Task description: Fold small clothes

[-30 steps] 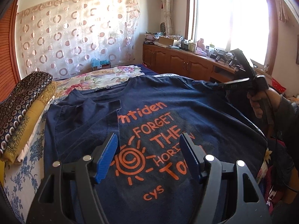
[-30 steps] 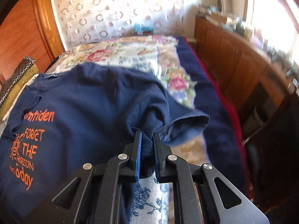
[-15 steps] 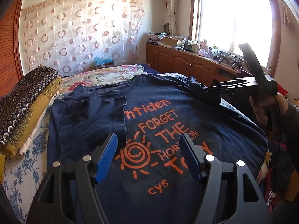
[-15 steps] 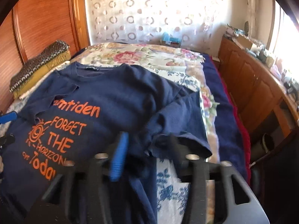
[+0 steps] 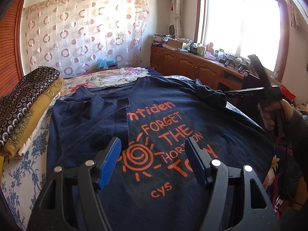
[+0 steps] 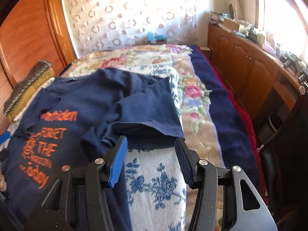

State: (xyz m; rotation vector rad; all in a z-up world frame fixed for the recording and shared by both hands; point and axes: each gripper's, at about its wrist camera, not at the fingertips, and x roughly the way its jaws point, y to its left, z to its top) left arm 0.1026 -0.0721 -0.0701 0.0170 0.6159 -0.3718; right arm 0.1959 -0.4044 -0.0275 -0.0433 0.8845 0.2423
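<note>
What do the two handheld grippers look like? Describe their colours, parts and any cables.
Both the left gripper and the right gripper are matte black, with two fingers carrying ribbed blue pads and silver pivot screws. In the left wrist view, the right hand wears a dark sleeve, with black cable alongside.

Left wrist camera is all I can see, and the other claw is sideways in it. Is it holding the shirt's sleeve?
Observer: No. In the right wrist view, the right claw is open, with nothing between its fingers.
Child: So where is the sleeve?
Observer: The right sleeve lies rumpled at the edge of the T-shirt, with its hem just ahead of the claw's tips.
Child: What's under that claw?
Observer: A white blanket with blue flowers, bare of shirt there.
</note>
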